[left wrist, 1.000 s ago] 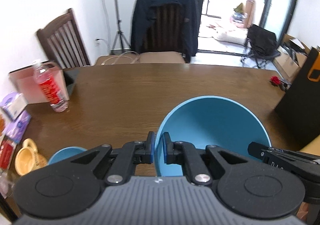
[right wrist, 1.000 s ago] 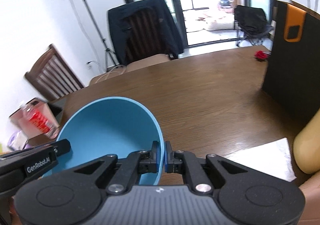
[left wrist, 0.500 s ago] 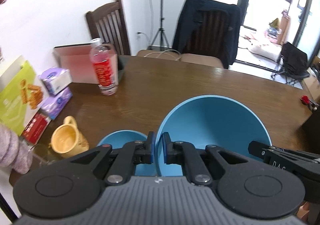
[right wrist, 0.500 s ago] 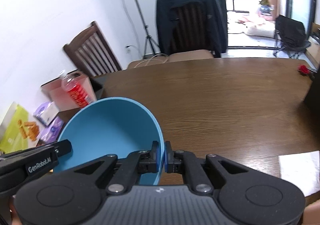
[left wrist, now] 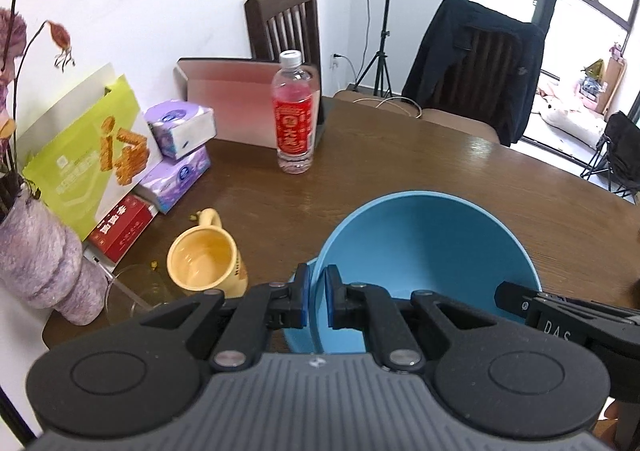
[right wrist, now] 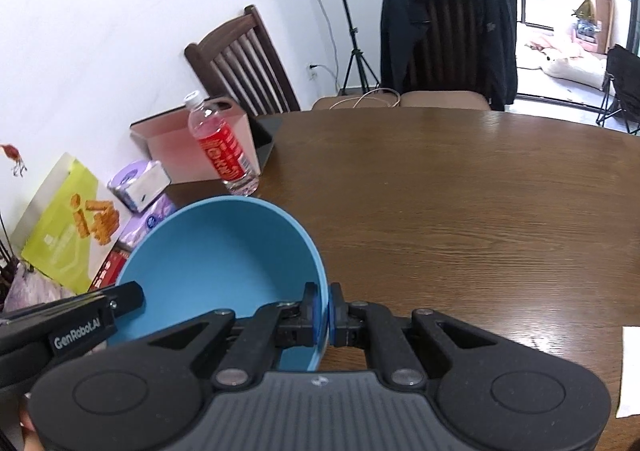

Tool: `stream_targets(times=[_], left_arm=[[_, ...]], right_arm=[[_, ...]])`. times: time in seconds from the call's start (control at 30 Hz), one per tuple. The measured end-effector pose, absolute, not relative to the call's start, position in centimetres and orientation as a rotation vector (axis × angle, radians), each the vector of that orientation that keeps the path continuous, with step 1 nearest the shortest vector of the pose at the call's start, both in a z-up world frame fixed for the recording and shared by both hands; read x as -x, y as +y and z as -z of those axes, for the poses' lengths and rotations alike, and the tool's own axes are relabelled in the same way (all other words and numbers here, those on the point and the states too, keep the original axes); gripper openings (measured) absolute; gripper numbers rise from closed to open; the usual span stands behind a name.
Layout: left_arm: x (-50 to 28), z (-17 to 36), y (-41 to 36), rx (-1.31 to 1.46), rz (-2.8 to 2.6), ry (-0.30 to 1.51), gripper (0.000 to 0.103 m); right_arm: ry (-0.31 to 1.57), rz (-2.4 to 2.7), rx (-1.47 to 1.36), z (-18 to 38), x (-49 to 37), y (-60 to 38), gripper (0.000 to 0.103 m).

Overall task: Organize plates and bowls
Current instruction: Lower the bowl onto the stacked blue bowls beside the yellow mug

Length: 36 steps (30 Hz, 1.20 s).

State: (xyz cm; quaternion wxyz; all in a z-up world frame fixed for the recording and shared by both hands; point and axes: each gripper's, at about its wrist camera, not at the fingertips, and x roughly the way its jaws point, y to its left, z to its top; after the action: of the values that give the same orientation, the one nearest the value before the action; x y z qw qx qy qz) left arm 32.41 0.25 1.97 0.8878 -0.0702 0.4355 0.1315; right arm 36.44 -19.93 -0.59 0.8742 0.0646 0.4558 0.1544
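Note:
Both grippers hold one large blue bowl (left wrist: 424, 247) above the brown table (left wrist: 400, 163). My left gripper (left wrist: 316, 301) is shut on its left rim. My right gripper (right wrist: 323, 309) is shut on its right rim; the bowl (right wrist: 216, 251) fills the lower left of the right wrist view. A second, smaller blue bowl (left wrist: 298, 335) sits on the table just below the held one, mostly hidden by it and by my left fingers.
A yellow mug (left wrist: 204, 265), a glass (left wrist: 132, 297), a water bottle (left wrist: 293, 115), tissue packs (left wrist: 180, 127), boxes and a purple vase (left wrist: 44, 259) crowd the table's left side. Chairs stand behind the table. A white napkin (right wrist: 630, 367) lies at the right.
Both grippers have swung left with the large bowl, bringing it over the smaller blue bowl. The left-side clutter came into view.

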Motion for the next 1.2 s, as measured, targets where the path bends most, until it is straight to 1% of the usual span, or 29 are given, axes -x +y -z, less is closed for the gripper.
stream_targets(times=[0.47,1.2], left_arm=[[-34.3,1.1,3.4,0.163,-0.290,0.944,0.009],[-36.9,6.7,3.6,0.098,-0.275,1.009,0.009]], right_arm=[[1.001,-0.336,-0.122,3.6,-38.8,-16.6,0.005],[1.057,-0.306,-0.085,9.1,-41.0,-15.1,0.005]])
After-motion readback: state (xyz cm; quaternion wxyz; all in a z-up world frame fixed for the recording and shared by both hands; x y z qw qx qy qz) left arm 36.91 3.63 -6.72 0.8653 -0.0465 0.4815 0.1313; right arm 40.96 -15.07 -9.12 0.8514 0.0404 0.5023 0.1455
